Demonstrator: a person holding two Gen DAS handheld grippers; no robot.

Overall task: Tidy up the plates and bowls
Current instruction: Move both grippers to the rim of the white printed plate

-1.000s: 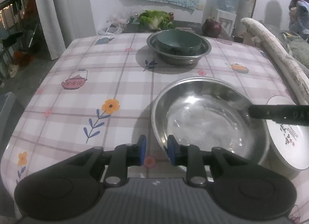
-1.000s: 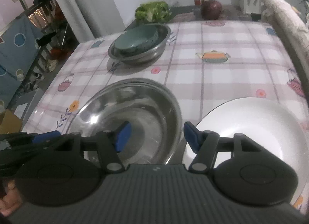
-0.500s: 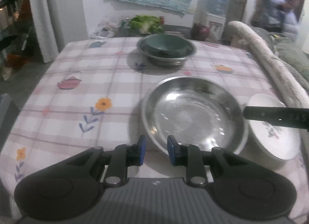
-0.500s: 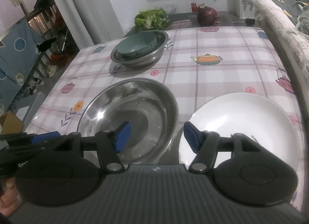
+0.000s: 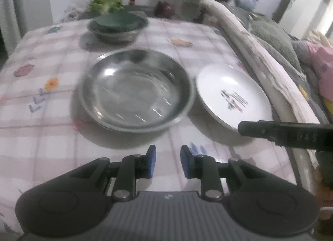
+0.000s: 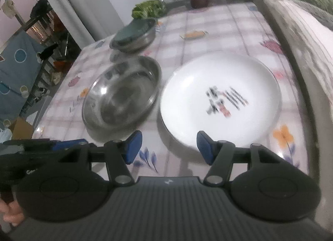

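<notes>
We've got both claws hovering over the near edge of the surface (image 5: 124, 141), neither holding anything. Our left claw (image 5: 166, 161) has a narrow gap between its blue pads, and it sits just short of the big steel bowl (image 5: 135, 89). Our right claw (image 6: 169, 147) is spread wide, right in front of the white plate (image 6: 220, 97), which lies just beside that bowl. Further back, a green bowl (image 5: 117, 20) sits nested inside a smaller steel bowl (image 5: 118, 33).
</notes>
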